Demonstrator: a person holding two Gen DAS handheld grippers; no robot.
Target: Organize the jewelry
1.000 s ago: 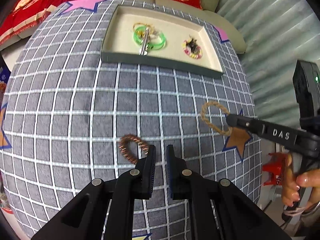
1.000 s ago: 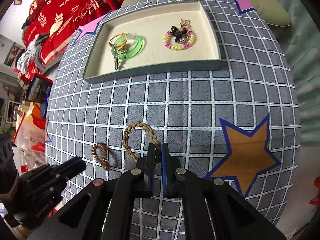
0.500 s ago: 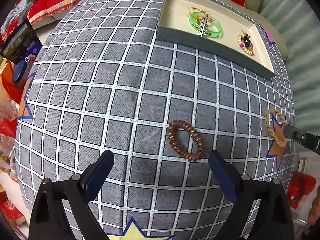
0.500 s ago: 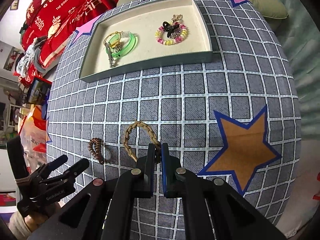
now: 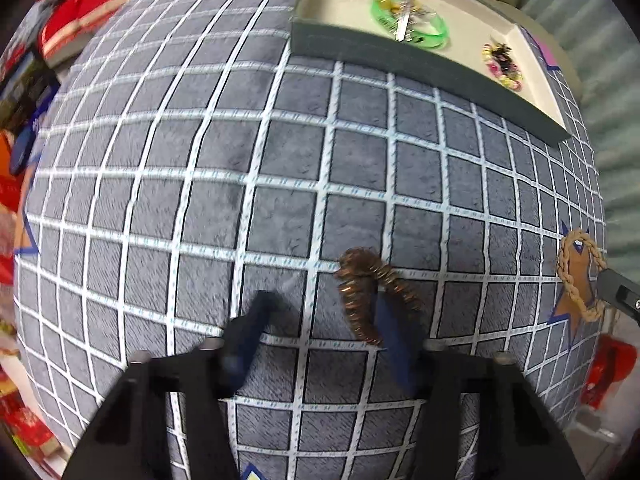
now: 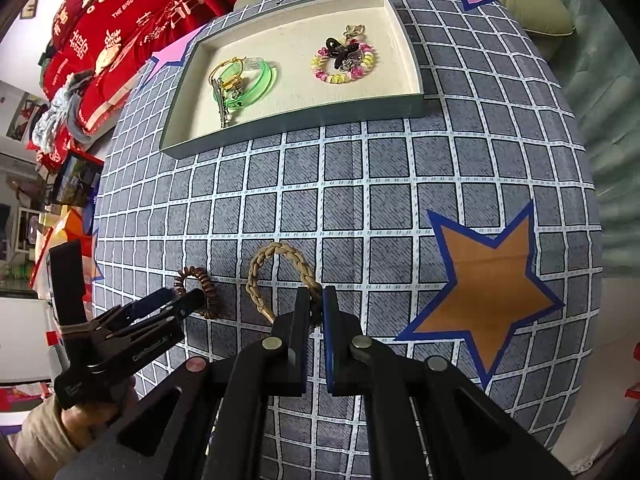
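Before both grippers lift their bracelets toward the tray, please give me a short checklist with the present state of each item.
1. Right gripper shut on the braided rope bracelet: ok.
2. Left gripper gripping the copper coil bracelet: not ok; its jaws have just been closing, and one finger sits inside the loop, the other apart.
3. Coil bracelet between both fingers: cannot tell, the picture is blurred.
4. Free floor in the tray between the green bangle and the beaded bracelet: ok.
5. Checkered cloth clear toward the tray: ok.

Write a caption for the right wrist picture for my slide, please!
Right gripper pinches a braided tan bracelet on the checked cloth while the left gripper reaches the coiled brown bracelet.
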